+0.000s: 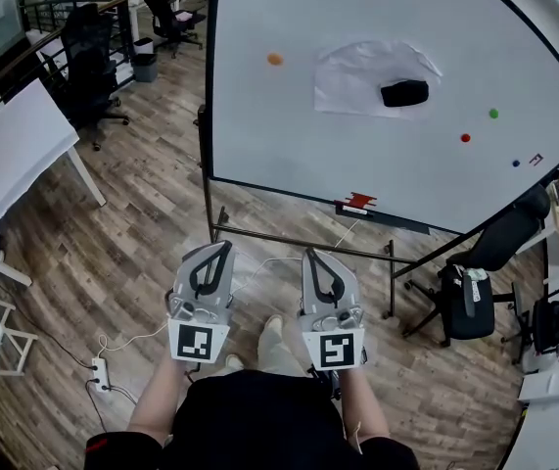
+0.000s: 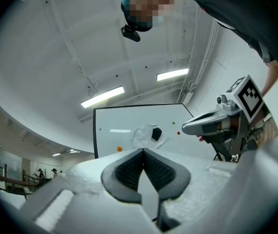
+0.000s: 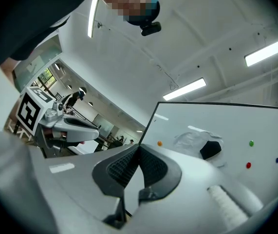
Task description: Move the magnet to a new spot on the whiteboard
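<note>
We are at the very start. No magnet is in hand, and we stand well back from the whiteboard [image 1: 289,155] with both tools held low in front of us. The left gripper [image 1: 223,248] has its fingers [image 2: 128,168] pressed together with nothing between them. The right gripper [image 1: 311,256] is the same, its fingers [image 3: 124,168] closed and empty.

The magnets all sit on the board. The orange magnet [image 1: 275,59] is up at the left, and the green magnet [image 1: 493,114], red magnet [image 1: 465,138] and blue magnet [image 1: 516,163] are over at the right. Between them a black eraser [image 1: 404,93] sits over a sheet of paper [image 1: 357,71] stuck to the board.

The task doesn't say which magnet is meant, so we would have to choose. Next, we reckon, we need to step up to the board and open one gripper's fingers. Then we close them round a magnet's rim and carry it to a bare patch.
</note>
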Motion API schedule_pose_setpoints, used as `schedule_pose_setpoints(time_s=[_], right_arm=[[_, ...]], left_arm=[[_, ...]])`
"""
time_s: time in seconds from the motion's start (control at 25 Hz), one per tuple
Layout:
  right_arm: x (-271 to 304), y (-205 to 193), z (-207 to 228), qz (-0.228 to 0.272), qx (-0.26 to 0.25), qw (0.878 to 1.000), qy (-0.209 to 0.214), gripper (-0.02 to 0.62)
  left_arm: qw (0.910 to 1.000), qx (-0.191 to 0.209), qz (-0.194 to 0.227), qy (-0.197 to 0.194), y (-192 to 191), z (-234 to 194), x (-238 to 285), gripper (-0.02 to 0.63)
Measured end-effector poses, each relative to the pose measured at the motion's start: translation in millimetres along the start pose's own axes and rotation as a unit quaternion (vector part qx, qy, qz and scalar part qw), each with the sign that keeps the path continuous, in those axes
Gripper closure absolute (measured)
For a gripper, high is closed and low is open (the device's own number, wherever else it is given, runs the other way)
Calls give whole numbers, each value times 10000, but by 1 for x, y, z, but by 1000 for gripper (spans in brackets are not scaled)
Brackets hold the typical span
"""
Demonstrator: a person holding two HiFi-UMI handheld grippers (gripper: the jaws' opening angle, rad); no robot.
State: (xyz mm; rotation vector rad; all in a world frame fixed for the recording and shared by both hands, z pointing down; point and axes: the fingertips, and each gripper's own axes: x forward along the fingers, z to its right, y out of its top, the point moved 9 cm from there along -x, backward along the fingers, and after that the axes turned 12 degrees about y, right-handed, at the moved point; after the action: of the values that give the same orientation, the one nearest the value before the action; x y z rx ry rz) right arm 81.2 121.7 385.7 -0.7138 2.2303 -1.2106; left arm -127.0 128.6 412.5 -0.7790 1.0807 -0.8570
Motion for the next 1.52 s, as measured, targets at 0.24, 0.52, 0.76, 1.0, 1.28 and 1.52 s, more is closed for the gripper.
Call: schedule_pose_setpoints(time_s=[0.24, 0.52, 0.76, 1.0, 1.28, 1.52], right_arm=[[20, -16, 15, 117, 96, 9999, 70, 594], [51, -44, 50, 144, 139, 9998, 70, 594], [77, -73, 91, 110, 173, 9998, 18, 594], [106, -97, 122, 193, 238, 9994, 131, 594], [128, -123, 161, 288, 311, 9988, 243, 594], [140, -137, 190, 466, 297, 9976, 416, 594]], left_arm=[[9997, 163, -68, 170, -9, -9, 14, 604], [9985, 345, -202, 376, -30, -25, 44, 604], [9973, 364, -371, 510, -53, -28, 81, 604], [9963, 453, -395, 620, -69, -29, 121, 604], [9944, 555, -454, 779, -82, -21, 162, 604], [9923, 686, -420, 946, -84, -10, 190, 604]])
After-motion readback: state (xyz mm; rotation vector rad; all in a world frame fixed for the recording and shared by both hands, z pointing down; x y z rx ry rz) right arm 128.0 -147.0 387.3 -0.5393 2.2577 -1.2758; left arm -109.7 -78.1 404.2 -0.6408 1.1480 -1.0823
